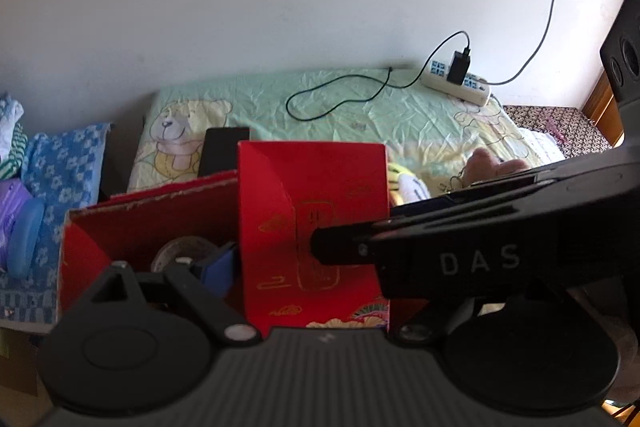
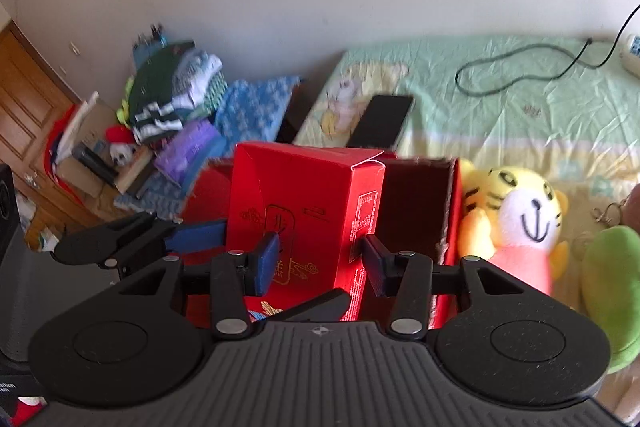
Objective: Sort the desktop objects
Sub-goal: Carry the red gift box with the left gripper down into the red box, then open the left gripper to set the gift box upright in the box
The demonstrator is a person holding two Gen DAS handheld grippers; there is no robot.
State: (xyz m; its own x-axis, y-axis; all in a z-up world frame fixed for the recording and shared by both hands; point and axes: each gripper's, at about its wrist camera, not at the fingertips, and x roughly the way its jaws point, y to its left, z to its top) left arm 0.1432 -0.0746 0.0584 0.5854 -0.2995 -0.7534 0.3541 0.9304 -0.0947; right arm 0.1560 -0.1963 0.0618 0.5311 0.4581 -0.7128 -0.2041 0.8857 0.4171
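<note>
While the right gripper (image 2: 318,261) straddles the tall red printed cardboard carton (image 2: 304,223), its blue pads (image 2: 267,263) stand just off the carton's two sides, so it reads as released, or barely touching, not clenched. The carton stands upright inside the open red cardboard tray box (image 2: 450,227), against that box's left part. The left gripper (image 1: 224,267) reaches into the same box from the carton's left, near a grey roll of tape (image 1: 182,251) lying on the box floor; only one of its blue pads (image 1: 218,267) shows, so whether it is open or shut cannot be told.

Judging by this, the step in hand is seating the carton in the box, either just before letting go or just before taking hold. The next move would call for a straight withdrawal, keeping the pads clear of the carton so that it does not tip.

Right of the box lies a yellow plush tiger (image 2: 516,223); behind the box a black phone (image 2: 380,121) rests on the green bedsheet (image 2: 500,115).
</note>
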